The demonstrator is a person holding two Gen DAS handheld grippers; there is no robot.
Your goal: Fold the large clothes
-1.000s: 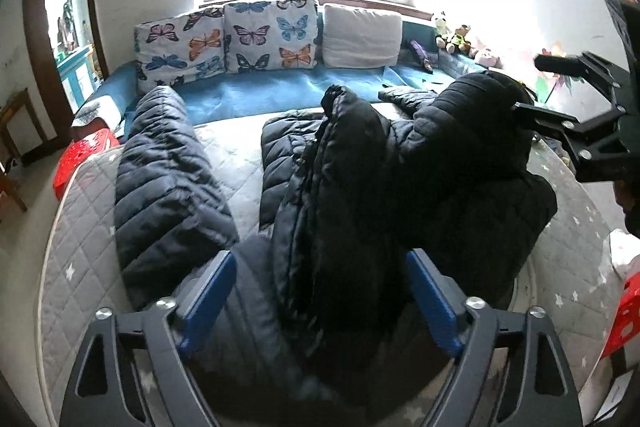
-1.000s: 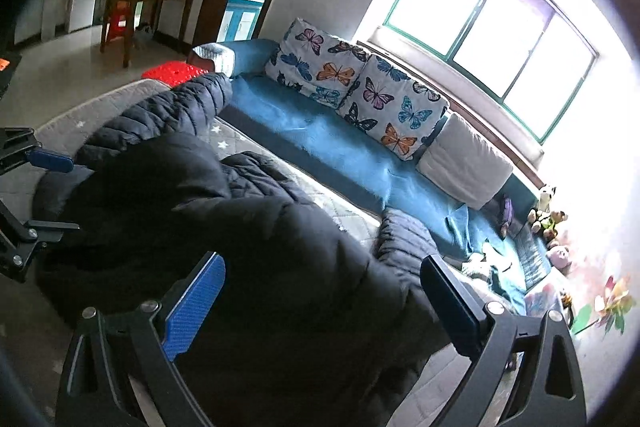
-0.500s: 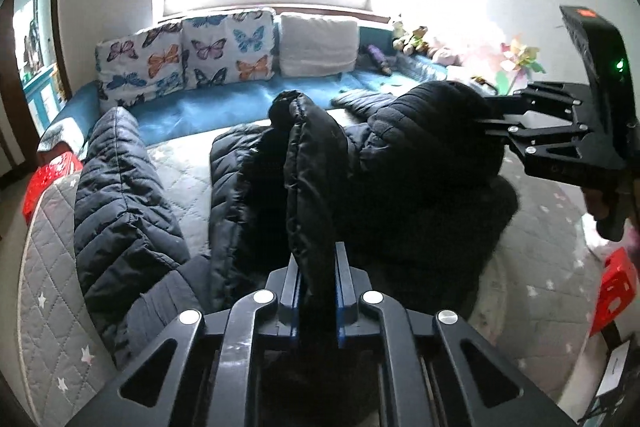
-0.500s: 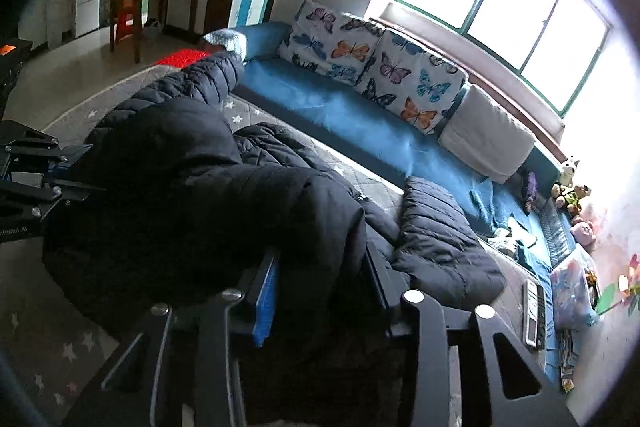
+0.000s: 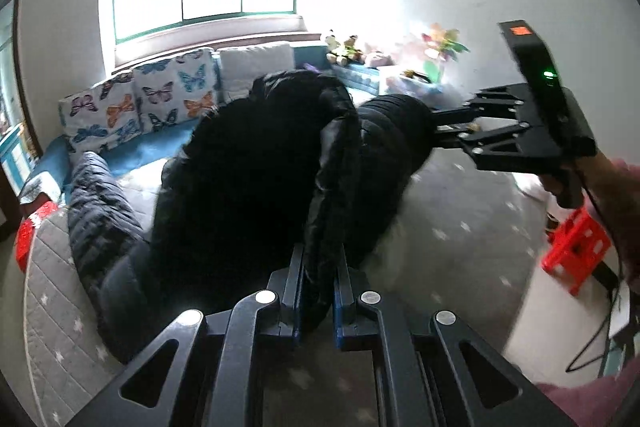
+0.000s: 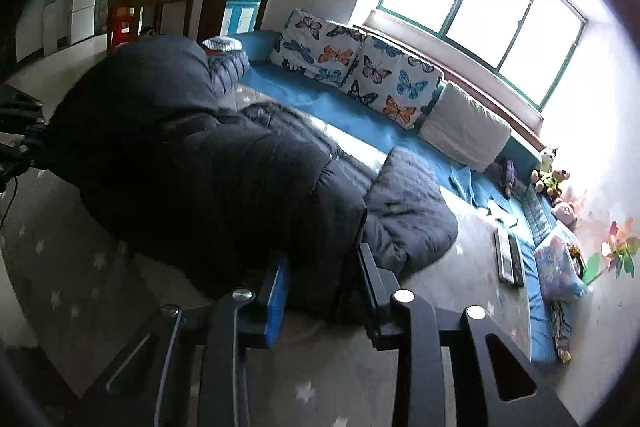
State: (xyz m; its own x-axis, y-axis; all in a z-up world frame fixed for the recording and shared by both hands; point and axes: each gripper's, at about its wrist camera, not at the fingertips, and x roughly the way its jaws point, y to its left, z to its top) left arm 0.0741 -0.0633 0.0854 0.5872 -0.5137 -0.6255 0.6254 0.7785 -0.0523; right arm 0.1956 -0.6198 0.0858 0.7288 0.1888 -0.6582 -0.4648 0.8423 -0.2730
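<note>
**Both grippers now clamped on the jacket, hem edge lifted off the bed**

- A second ago both sets of jaws stood wide open around bunched fabric. Half a second ago they had closed. Now the left gripper [image 5: 316, 291] is pinched tight on a thick fold of the dark puffer jacket [image 5: 248, 179], blue pads pressed into the fabric on both sides.
- Right gripper [image 6: 322, 279]: clamped on another bunch of the same jacket, seen in its own view. Its jaws stand wider apart than the left's, because the wad between them is thicker. From the left wrist view it shows as the black linkage at [image 5: 448, 125], nose buried in the quilted edge.
- Jacket position: the near edge is raised off the grey star-print mattress cover [image 5: 460, 211] and hangs between the two grippers. The far part still lies on the bed, with one sleeve [image 5: 100, 211] draped at the left and another quilted section [image 6: 408, 203] flat near the blue sheet [image 6: 332, 107].
- The left camera has tipped up since the earlier frames; the window fills more of the view. Reads as a lift in progress.
- My read: grasp phase is done, and this is the carry-over fold, near edge going toward the butterfly pillows [image 6: 352, 63].
- Risk: slippery, puffy shell. A thick wad could creep out of the pads, and the bulk may spring back once laid down.
</note>
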